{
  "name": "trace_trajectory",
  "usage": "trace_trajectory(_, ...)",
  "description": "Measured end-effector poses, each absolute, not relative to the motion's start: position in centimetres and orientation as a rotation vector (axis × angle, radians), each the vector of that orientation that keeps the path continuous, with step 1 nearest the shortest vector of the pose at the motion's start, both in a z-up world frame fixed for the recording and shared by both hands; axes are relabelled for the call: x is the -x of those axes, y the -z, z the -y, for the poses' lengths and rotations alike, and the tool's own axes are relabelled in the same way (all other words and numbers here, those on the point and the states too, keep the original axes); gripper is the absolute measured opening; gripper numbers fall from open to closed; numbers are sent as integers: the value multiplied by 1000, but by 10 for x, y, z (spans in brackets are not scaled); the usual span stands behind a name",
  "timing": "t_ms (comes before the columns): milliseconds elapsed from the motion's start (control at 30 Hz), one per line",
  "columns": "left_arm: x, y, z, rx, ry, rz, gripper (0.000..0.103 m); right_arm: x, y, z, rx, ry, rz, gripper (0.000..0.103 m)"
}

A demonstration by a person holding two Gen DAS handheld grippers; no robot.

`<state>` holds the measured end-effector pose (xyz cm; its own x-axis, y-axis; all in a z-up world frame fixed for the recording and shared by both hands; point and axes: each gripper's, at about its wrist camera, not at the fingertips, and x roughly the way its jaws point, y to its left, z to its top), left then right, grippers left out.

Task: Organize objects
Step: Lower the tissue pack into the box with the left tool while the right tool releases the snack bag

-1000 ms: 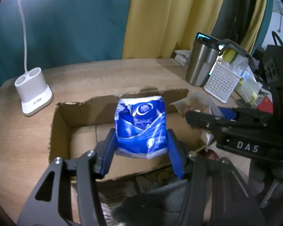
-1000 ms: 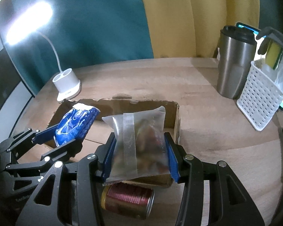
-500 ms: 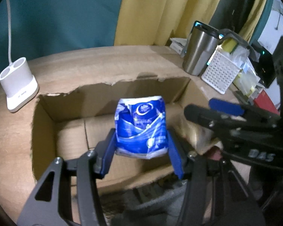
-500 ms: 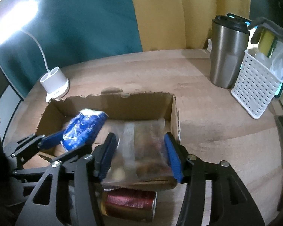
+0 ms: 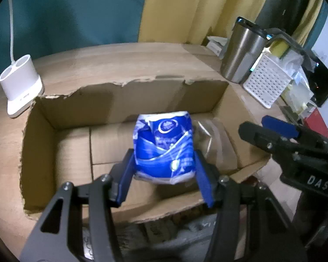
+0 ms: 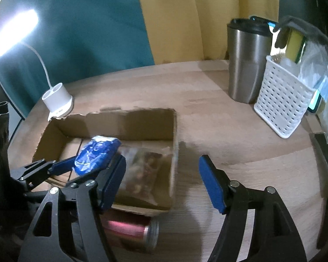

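Observation:
My left gripper [image 5: 165,172] is shut on a crumpled blue packet [image 5: 165,148] and holds it over the open cardboard box [image 5: 43,144]. The packet also shows in the right wrist view [image 6: 97,155], above the box [image 6: 175,131]. A clear bag of snacks [image 6: 144,170] lies inside the box at its right end; it shows in the left wrist view [image 5: 216,144] beside the packet. My right gripper [image 6: 161,179] is open and empty, just above the box's right front corner. A red can [image 6: 129,231] lies on its side on the table in front of the box.
A white lamp base [image 6: 58,101] stands behind the box's left end. A steel tumbler [image 6: 247,61] and a white perforated basket [image 6: 282,107] with packets stand at the right rear of the wooden table [image 6: 240,148].
My right gripper has opened and let go of the clear snack bag, which now lies in the box. My left gripper has carried the blue packet forward and lower over the box.

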<state>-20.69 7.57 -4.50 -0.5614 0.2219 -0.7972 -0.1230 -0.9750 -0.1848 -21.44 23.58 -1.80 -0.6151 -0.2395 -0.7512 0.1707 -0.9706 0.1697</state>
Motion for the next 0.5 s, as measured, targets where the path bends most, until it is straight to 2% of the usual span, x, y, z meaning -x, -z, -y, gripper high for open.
trace_trajectory(267, 198, 36, -89, 1373, -2548, 135, 55, 221, 33, -245, -1246, 2561, 201, 72)
trace_trajectory(500, 194, 40, -64, 1440, -2677, 167, 55, 222, 33, -253, -1234, 2561, 234, 72)
